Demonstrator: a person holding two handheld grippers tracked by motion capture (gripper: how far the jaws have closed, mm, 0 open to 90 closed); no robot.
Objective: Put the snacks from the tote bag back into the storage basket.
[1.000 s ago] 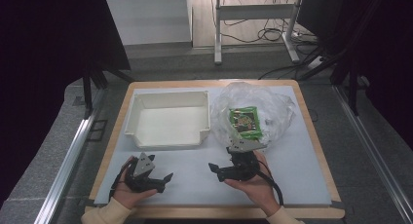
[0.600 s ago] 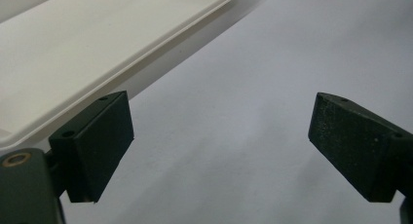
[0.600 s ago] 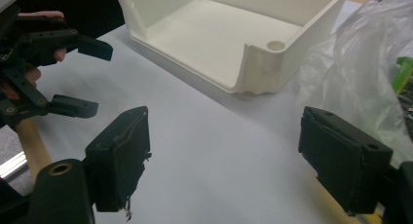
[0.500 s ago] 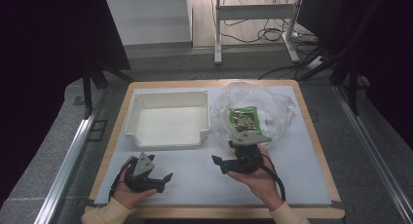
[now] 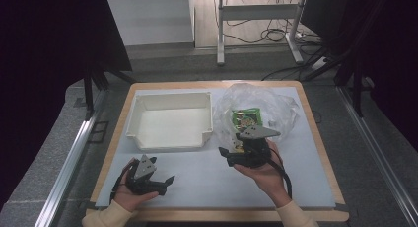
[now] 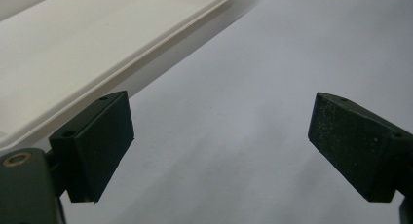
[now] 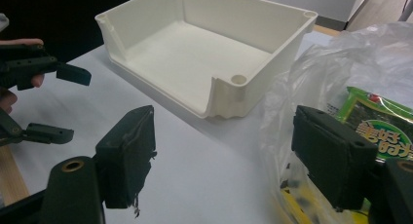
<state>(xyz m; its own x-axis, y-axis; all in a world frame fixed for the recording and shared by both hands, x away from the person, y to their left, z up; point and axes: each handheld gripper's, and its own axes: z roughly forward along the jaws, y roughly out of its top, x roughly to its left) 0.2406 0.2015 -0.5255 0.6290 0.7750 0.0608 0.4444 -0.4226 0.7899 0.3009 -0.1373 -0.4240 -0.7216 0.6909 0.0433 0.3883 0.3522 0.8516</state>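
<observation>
Right gripper, high view: right gripper spread wide, touching the near edge of the crinkled clear plastic bag holding a green snack packet.
Left gripper, high view: left gripper parted, near-left.
Left gripper view: jaws empty beside the white rectangular plastic bin.
Right gripper view: bin far-left, bag right.

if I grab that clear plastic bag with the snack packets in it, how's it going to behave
The clear plastic bag looks thin and crumpled, so it would probably sag and bunch rather than hold shape. Its film looks glossy, possibly slippery. The green snack packet inside may shift as it lifts.
</observation>
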